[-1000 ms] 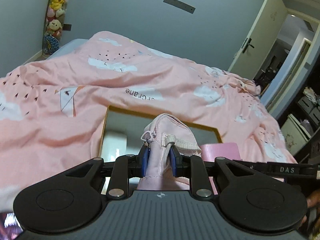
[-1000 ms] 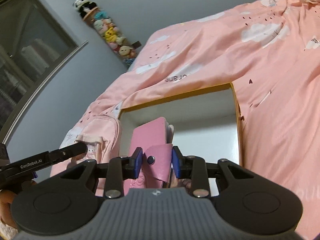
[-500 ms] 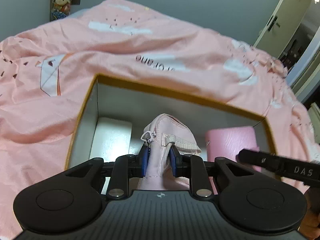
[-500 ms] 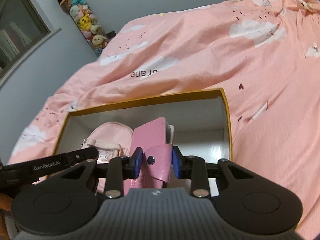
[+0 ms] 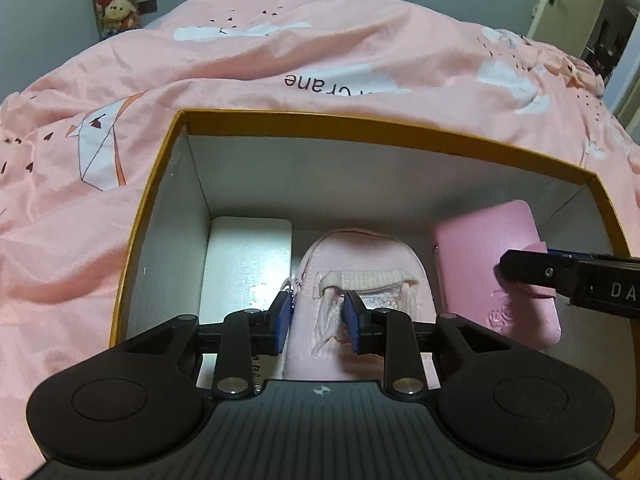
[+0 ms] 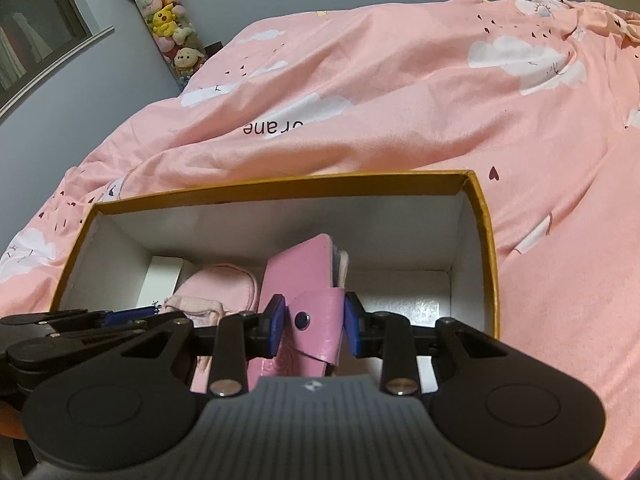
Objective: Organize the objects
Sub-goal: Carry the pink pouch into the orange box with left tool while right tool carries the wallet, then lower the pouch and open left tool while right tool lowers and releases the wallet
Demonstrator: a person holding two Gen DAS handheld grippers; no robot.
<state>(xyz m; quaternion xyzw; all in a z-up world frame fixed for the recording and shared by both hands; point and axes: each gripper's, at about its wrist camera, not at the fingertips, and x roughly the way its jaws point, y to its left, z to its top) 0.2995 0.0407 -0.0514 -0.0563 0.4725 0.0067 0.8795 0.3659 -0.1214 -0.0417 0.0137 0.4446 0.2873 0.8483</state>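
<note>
Pouch [image 5: 360, 264] lies in box [image 5: 360, 130] — between opening left claw [image 5: 316, 322].

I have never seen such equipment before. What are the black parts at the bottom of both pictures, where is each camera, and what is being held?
There is no robot here. A person holds a hand tool with a two-finger claw in each hand, and a wide-angle camera on each tool looks along its fingers. One picture comes from the left tool, the other from the right. Both look into an open box with a yellow rim, on a pink bedspread. Inside are a white block, a pale pink pouch and a pink wallet. The left claw is opening, with the pouch between its pads. The right claw is shut on the wallet's snap flap.
</note>
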